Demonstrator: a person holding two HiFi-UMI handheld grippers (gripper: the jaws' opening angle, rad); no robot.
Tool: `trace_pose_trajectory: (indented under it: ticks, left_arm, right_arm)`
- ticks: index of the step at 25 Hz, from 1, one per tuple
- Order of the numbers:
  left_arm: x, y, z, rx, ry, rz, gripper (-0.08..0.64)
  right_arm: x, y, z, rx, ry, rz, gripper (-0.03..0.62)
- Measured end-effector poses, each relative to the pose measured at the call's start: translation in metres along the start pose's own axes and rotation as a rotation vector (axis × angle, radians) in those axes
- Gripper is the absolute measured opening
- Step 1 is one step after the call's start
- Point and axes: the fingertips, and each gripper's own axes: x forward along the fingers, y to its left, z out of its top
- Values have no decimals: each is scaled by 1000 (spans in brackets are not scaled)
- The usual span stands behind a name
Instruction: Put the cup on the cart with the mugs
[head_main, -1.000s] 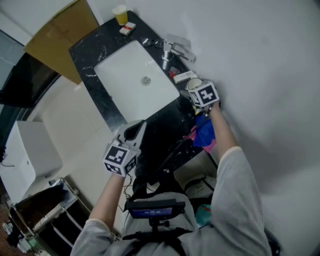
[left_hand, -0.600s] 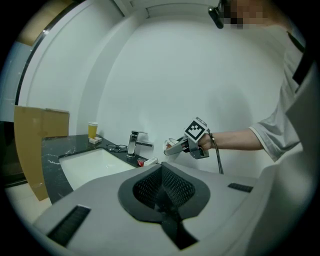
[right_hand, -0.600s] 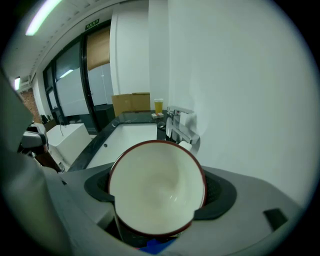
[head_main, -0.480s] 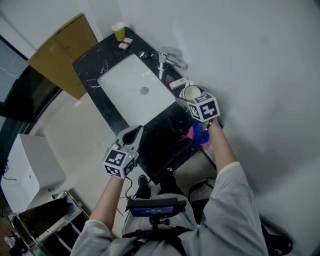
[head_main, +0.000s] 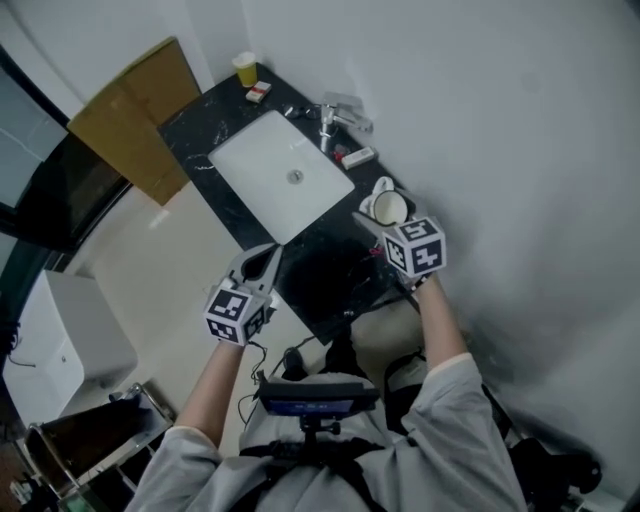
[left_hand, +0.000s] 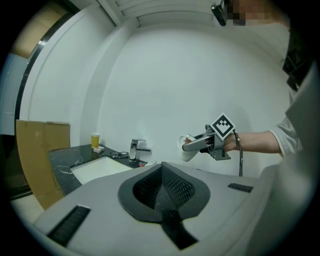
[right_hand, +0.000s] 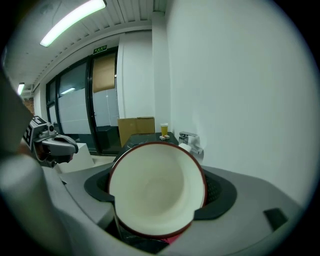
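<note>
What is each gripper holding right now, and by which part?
The right gripper holds the cup, jaws on opposite sides of its body. The left gripper holds nothing.

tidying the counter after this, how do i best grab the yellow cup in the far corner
Take the yellow cup by its body just below the rim, coming down from above with the tongs straddling it. It stands upright, mouth up, in the counter's far corner, with the wall behind, cardboard past the end and a small box on its sink side, so level approaches look crowded.
</note>
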Motion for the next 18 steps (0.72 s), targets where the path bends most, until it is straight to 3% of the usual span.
trace_pose_trajectory:
  ticks: [10,15,18]
  left_arm:
    - [-65,1,-21,11,-15,28,0]
    - [-108,11,-28,19,-29,89,0]
    - [-139,26,-34,9,-37,162,0]
  right_arm:
    - [-58,65,-20,26,-55,-15,434]
    - [-64,107,-19,9,-68,27,434]
    - [-55,134,-12,-26,-80,76,434]
